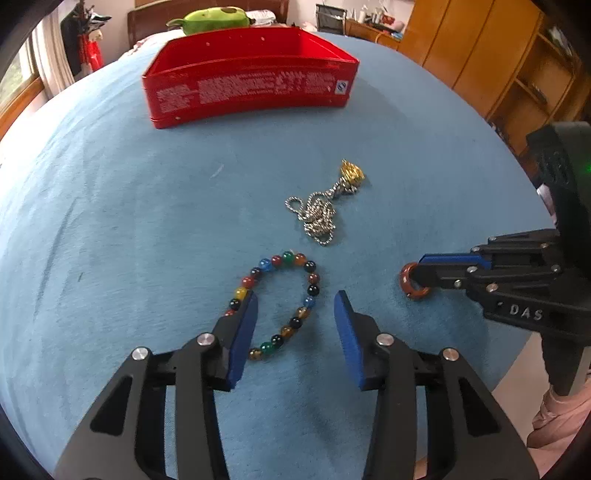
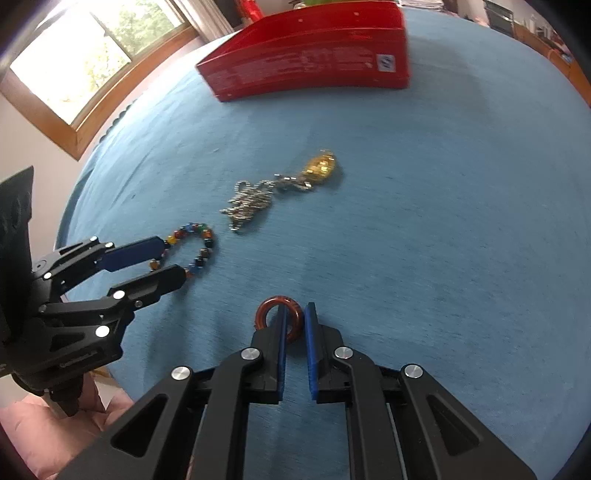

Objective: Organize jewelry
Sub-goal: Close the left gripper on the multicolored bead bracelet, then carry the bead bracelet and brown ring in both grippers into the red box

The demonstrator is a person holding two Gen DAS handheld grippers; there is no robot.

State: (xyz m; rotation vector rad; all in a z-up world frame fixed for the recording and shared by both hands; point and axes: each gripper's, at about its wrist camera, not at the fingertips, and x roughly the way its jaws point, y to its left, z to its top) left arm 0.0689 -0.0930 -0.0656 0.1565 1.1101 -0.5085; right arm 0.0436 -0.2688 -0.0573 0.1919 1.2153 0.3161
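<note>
Left wrist view: left gripper points down at the blue-covered counter, jaws apart and straddling the near side of the beaded bracelet. The left pad sits over the bracelet's left run of beads; the right pad stands clear of the beads, so nothing is clamped. Silver chain necklace lies in a small heap just beyond the bracelet, its gold pendant at the far end. Red box sits open-topped at the far side of the counter, well apart from the jewelry. The part of its inside that shows is bare red wall; the floor of the box is out of sight, so contents unknown. A green plush thing sits behind the box. Right gripper comes in from the right, jaws clenched on a reddish-brown ring just above or on the cloth; contact with the cloth can't be told.

Right wrist view: right gripper has its jaws nearly together, grasping the ring, one side of the band pinched between the blue pads, the rest sticking out to the left. Left gripper sits at the left with the bracelet at its tips. Necklace and pendant lie mid-counter, blurred. Red box at the far edge, only its outer wall showing here.
</note>
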